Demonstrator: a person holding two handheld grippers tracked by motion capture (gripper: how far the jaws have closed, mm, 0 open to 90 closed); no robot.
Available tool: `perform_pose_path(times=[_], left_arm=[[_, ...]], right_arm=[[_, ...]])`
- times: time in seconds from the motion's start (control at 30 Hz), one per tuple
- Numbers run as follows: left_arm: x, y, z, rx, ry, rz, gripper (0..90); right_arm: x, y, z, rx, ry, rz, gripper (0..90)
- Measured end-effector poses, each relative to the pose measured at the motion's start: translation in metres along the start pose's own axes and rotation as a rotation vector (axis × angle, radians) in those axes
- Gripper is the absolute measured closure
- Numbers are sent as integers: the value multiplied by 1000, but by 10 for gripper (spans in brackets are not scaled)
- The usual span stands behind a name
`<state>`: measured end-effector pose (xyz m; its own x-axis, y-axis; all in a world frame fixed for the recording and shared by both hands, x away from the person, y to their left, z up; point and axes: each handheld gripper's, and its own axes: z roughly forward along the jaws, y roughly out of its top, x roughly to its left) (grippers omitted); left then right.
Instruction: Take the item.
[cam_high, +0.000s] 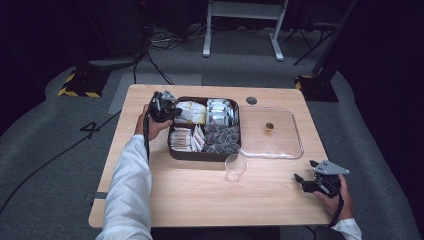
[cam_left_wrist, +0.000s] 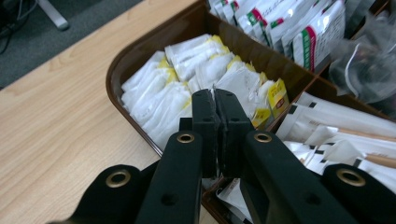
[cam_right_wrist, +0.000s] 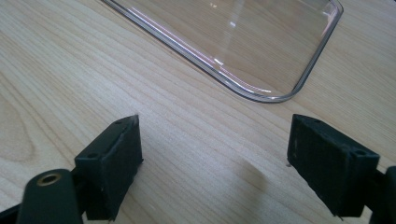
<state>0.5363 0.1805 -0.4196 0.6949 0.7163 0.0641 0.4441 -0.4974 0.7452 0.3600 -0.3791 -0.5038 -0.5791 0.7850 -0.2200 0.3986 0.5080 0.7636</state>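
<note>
- Two grippers in the high view: left gripper (cam_high: 172, 114) sat over the far-left compartment of the brown divided tray (cam_high: 172, 152), on the white-and-yellow sachets (cam_high: 191, 112); right gripper (cam_high: 303, 181) hung low at the table's (cam_high: 200, 195) near-right edge, well apart from everything. A clear plastic cup (cam_high: 235, 167) stood just near of the tray, and the clear lid (cam_high: 295, 150) lay flat to the tray's right with a small brown thing (cam_high: 269, 128) on it. Lid was off, likely so the compartments could be reached.
- Left gripper view: left gripper (cam_left_wrist: 215, 100) had its jaws pressed together above the white-and-yellow sachets (cam_left_wrist: 163, 95), tips just over the pile. Couldn't tell if a sachet edge was pinched between them; no clear gap, nothing plainly caught. Neighbouring compartments held red-green packets (cam_left_wrist: 299, 32) and long white wrappers (cam_left_wrist: 345, 121).
- Right gripper view: right gripper (cam_right_wrist: 215, 161) was spread wide, empty, over bare table (cam_right_wrist: 93, 70), the clear lid's (cam_right_wrist: 261, 95) rounded corner beyond it. Looked parked, probably waiting to steady the cup or take a handover.
</note>
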Motion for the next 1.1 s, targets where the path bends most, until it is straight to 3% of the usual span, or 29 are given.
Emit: perform_pose_path(times=[0.73, 1.1], left_arm=[[-10, 17, -40, -124, -7, 15, 877], [-28, 27, -61, -181, -32, 45, 878]], right_arm=[[0, 0, 0, 0, 0, -1, 181], [0, 0, 0, 0, 1, 0, 181]])
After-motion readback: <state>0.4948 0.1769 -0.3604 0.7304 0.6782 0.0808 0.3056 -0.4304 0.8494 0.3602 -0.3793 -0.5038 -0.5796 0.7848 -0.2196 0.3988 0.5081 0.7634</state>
